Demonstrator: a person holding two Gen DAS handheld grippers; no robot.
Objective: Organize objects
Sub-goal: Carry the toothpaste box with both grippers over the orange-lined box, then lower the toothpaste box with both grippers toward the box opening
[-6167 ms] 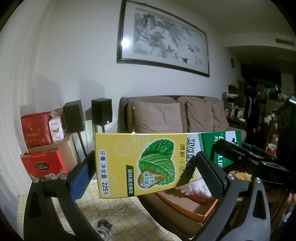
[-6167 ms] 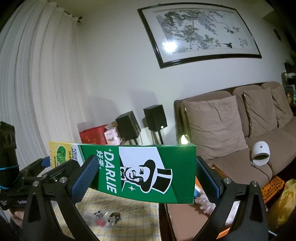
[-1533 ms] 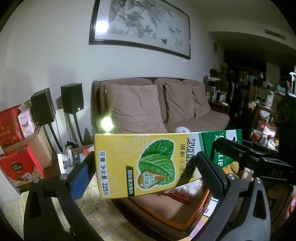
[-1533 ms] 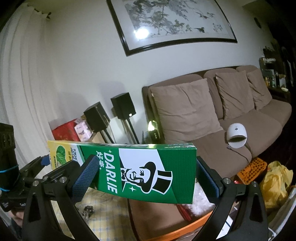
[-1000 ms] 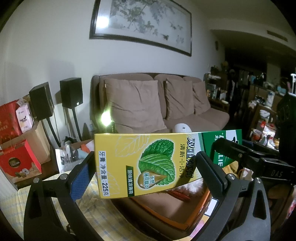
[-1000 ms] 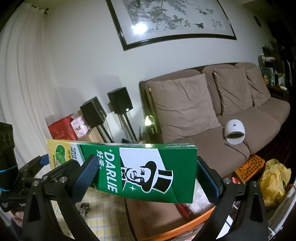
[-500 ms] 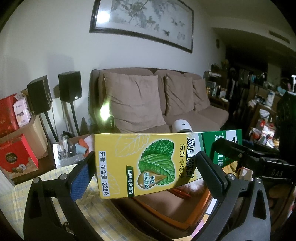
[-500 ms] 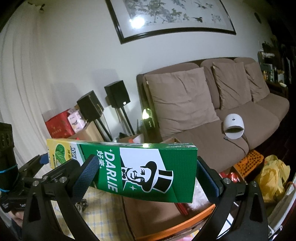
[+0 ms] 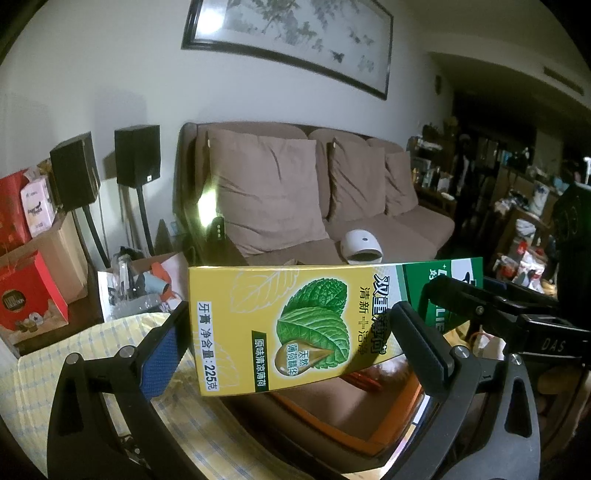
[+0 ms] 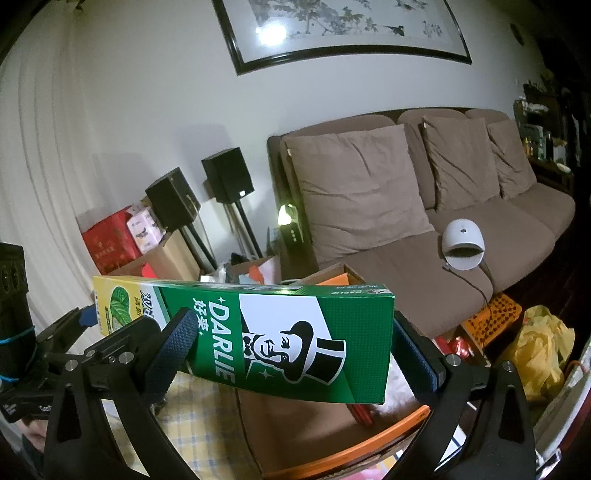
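1. The left gripper (image 9: 291,341) has its jaws closed on the yellow end of a toothpaste box (image 9: 295,328), a blue pad pressing 1 side.
2. The right gripper (image 10: 291,350) has its jaws clamped on the green end of the same toothpaste box (image 10: 280,339), so both hold it level in the air.
3. Below the box lie a table (image 9: 44,384) with a yellow checked cloth and an orange-rimmed cardboard box (image 9: 332,417).
4. Farther back, a brown sofa (image 10: 406,266) carries 3 cushions and a white dome-shaped device (image 10: 463,245).
5. Left of the sofa stand 2 black speakers (image 10: 227,181), with red boxes (image 9: 22,291) near them.
6. A framed painting (image 9: 291,33) hangs on the wall.
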